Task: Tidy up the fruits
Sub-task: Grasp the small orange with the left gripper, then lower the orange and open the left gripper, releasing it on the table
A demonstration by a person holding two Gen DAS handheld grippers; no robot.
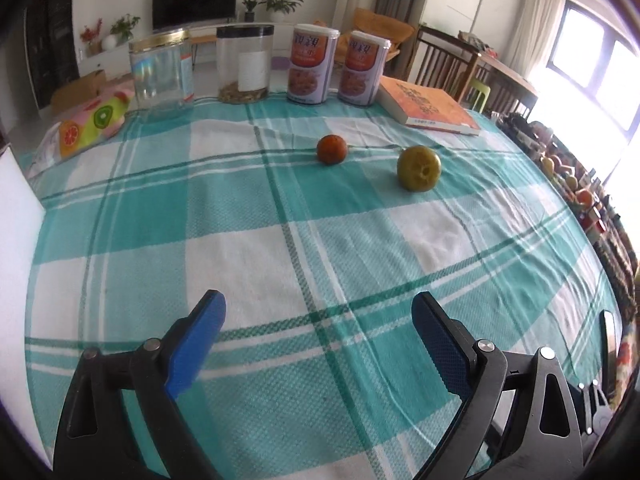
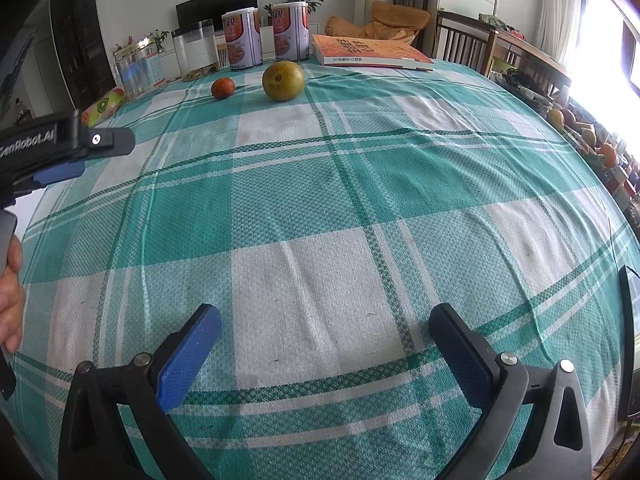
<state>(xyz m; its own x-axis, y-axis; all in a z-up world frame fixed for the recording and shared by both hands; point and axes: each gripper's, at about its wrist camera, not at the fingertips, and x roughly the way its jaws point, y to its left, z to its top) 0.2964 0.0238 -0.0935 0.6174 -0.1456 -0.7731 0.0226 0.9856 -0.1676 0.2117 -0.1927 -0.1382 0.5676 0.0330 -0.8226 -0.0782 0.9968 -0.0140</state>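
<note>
A small orange-red fruit (image 1: 331, 149) and a larger yellow-green fruit (image 1: 418, 167) lie apart on the green-and-white checked tablecloth (image 1: 248, 240), toward the far side. In the right wrist view the orange fruit (image 2: 223, 88) sits left of the green fruit (image 2: 283, 80). My left gripper (image 1: 318, 312) is open and empty, well short of both fruits. My right gripper (image 2: 326, 324) is open and empty, far from the fruits. The left gripper also shows at the left edge of the right wrist view (image 2: 80, 152).
Along the far edge stand a clear jar with a gold lid (image 1: 162, 68), a clear jar with a dark lid (image 1: 244, 64), two printed cans (image 1: 312, 64) and an orange book (image 1: 430, 104). A fruit-print pouch (image 1: 94, 120) lies at far left. Chairs (image 2: 464, 44) stand beyond.
</note>
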